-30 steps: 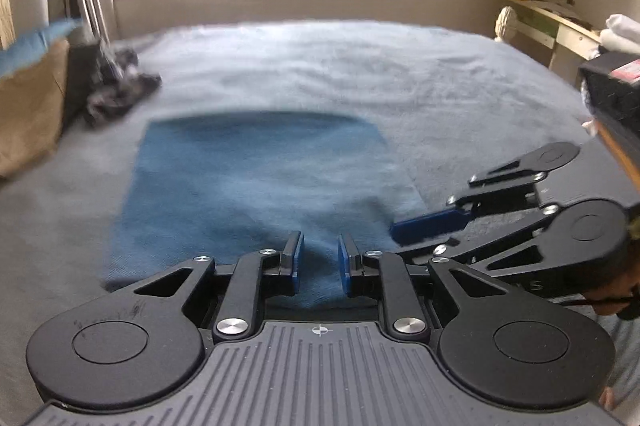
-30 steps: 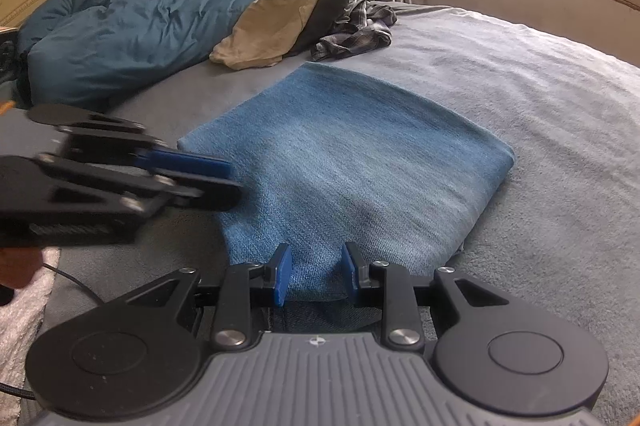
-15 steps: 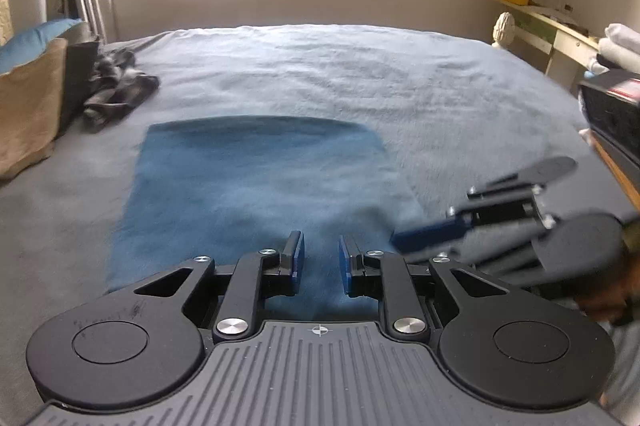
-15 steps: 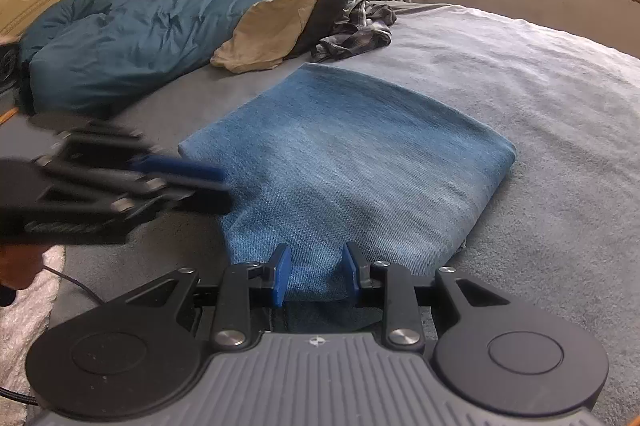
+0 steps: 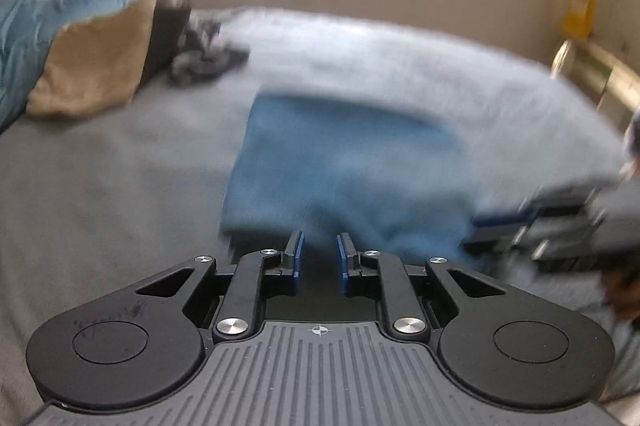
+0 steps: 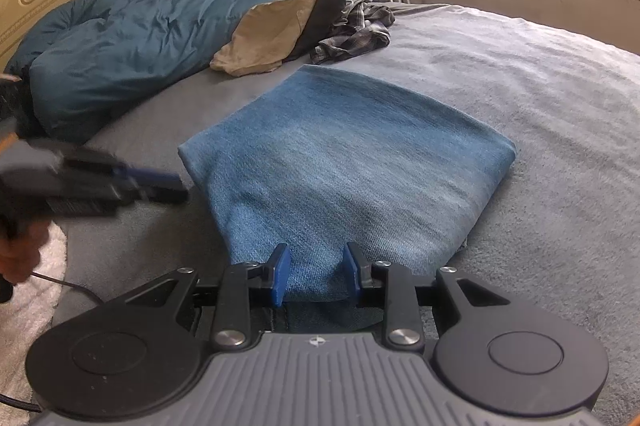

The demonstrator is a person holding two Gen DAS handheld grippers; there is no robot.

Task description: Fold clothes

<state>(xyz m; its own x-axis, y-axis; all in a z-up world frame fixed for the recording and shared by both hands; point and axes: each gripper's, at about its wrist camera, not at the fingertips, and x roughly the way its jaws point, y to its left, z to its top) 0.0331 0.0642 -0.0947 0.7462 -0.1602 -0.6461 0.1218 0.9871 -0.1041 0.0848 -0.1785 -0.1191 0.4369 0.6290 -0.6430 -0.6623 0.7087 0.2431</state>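
The big grey bed (image 6: 540,97) fills the frame. Folded blue jeans (image 6: 340,161) lie mid-frame. The right tool (image 6: 316,276) grips their near edge. The left tool (image 5: 319,260), left of them, is closing on nothing.

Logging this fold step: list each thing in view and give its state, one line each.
Denim garment: folded, flat on the bed.
Left tongs: closing, nothing between them, off the garment.
Right tongs: parted, astride the garment's near edge; grip unclear.
Plaid shirt: crumpled, unfolded.
Tan cloth: loosely heaped.
Blue duvet: bunched by the headboard.
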